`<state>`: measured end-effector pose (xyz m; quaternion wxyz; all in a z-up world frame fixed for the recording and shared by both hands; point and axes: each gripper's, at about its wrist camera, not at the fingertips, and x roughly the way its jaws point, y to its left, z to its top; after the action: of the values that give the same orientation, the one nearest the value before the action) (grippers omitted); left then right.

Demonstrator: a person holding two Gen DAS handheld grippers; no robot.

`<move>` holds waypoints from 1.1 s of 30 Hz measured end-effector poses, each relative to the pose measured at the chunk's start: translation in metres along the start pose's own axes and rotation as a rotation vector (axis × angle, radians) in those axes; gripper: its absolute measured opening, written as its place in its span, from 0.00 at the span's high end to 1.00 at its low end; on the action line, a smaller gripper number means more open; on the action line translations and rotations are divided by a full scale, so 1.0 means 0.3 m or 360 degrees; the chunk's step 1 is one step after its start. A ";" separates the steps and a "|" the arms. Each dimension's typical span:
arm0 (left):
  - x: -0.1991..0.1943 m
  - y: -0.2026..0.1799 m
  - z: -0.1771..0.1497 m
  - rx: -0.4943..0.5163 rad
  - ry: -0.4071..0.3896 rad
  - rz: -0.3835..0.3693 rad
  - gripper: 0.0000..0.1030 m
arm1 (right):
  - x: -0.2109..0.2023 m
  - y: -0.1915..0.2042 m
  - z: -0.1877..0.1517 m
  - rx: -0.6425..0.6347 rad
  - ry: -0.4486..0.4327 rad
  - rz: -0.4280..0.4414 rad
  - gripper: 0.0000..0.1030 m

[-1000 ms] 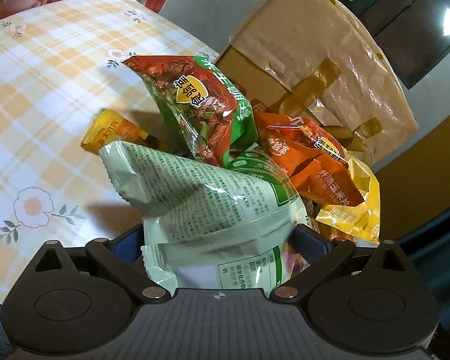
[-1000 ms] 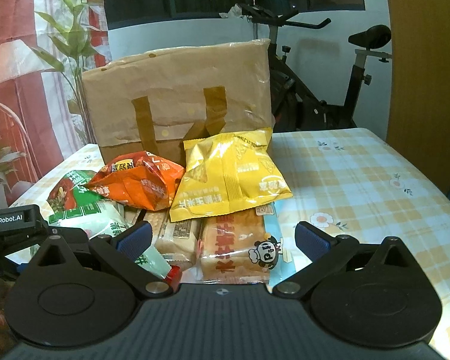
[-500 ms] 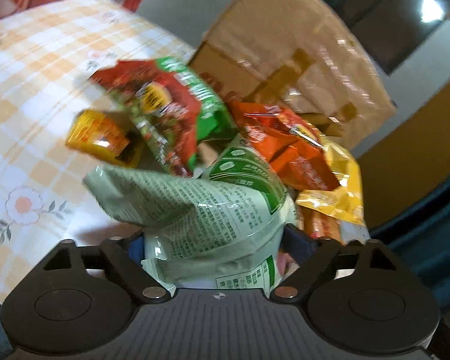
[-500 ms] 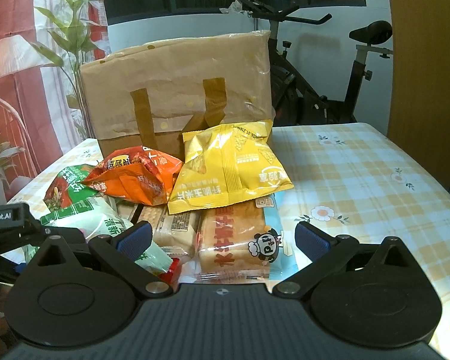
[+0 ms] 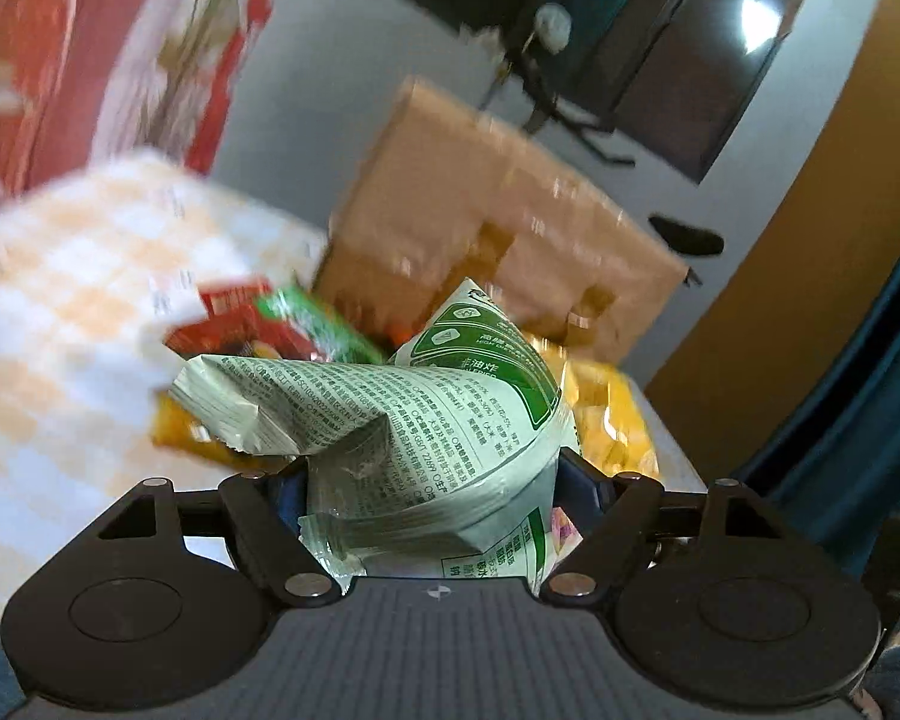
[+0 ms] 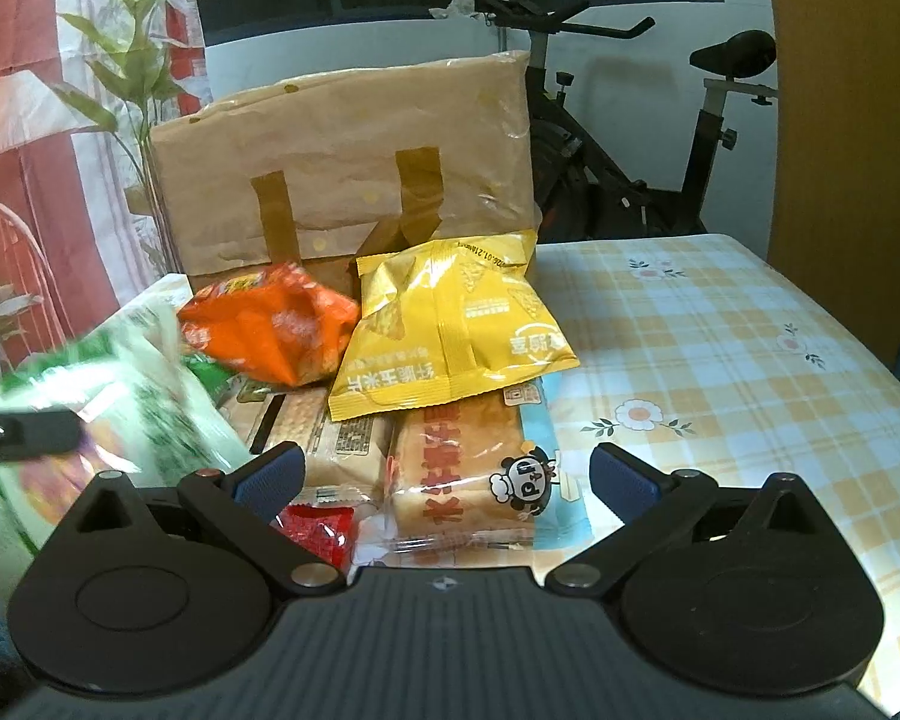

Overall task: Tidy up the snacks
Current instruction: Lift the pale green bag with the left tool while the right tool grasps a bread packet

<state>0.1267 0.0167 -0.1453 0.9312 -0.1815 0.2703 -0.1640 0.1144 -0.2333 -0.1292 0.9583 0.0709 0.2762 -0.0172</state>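
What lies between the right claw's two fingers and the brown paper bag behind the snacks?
In the right wrist view, ahead of the open right claw lie a bread pack and cracker pack, then a yellow chip bag leaning before the paper bag.

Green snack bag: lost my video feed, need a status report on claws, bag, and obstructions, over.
Left claw closing on the green snack bag, bag crumpled between the pads. Right claw open, empty, above the bread pack. Brown paper bag behind the pile.

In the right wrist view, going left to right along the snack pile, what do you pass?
Pale green snack bag → orange snack bag → yellow chip bag → bare checked tablecloth.
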 end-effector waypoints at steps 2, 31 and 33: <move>-0.025 -0.009 0.011 0.0036 -0.0066 0.0039 0.22 | 0.003 -0.001 -0.002 0.0003 0.0007 -0.0013 0.01; -0.062 0.007 0.034 0.0044 -0.0186 0.0242 0.22 | 0.271 0.019 -0.017 -0.0325 0.0076 -0.0126 0.21; -0.059 0.007 0.034 0.0041 -0.0180 0.0241 0.22 | 0.263 0.001 -0.017 -0.0296 0.0119 -0.0133 0.21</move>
<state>0.1188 0.0283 -0.1303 0.9569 -0.1574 0.2283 -0.0861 0.1786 -0.2318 -0.1754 0.9483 -0.0294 0.3147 -0.0289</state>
